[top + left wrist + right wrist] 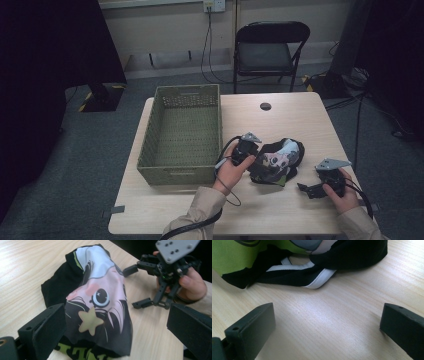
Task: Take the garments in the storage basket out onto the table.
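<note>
1. High view: I take the basket [181,135] as my landmark. It sits on the table [280,215], toward its left side. The cloth [277,160], black with a cartoon print, lies crumpled on the table to the right of the basket, near but not touching it.
2. My left gripper [251,150] sits between the basket and the cloth, right at the cloth's near edge. From here I cannot tell how its jaws stand.
3. My right gripper [306,188] rests beyond the cloth, on the side away from the basket, a little apart from the cloth. A chair [270,50] stands on the floor past the table's far edge.
4. Left gripper view: my jaws stand wide apart, holding nothing. The cloth [100,302] lies between and just ahead of them, its print showing a big eye and a pale star. The left jaw is just beside the cloth's black edge; I cannot tell if they touch.
5. Farther off, the right gripper [136,286] is spread open, held in a hand [192,285].
6. Right gripper view: my jaws are wide apart over bare table [332,322]. The cloth [352,255] lies ahead, clear of both jaws, with a white band [319,278] at its edge.
</note>
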{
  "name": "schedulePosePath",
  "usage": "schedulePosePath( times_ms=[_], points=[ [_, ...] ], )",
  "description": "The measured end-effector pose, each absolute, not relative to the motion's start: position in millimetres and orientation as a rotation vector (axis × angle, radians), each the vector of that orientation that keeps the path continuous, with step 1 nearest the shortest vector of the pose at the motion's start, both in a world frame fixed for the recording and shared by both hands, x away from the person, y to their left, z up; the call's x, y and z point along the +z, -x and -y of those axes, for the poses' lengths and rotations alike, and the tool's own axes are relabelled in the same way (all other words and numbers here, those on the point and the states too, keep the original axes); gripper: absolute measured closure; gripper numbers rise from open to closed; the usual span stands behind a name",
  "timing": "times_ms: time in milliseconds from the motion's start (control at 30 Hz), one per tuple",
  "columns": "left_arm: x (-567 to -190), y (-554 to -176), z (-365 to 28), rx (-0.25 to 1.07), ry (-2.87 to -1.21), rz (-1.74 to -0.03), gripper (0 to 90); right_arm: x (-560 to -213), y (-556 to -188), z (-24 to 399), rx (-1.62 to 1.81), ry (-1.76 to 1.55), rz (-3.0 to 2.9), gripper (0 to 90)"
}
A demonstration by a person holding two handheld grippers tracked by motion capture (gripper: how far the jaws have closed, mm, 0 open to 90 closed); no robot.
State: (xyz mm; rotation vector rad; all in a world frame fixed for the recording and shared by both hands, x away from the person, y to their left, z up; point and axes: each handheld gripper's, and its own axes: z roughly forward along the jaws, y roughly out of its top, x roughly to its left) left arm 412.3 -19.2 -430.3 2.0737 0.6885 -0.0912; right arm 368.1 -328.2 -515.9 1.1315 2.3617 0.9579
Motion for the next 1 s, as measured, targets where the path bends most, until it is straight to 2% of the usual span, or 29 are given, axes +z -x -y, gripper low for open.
schedulePosePath(
  times_ms=[1000],
  points=[
    [-441,-379,-20,-0.21,-2.14,-0.568,2.2,-516,-368,328,0.958,-1.131,-2.361,0.0]
  ],
)
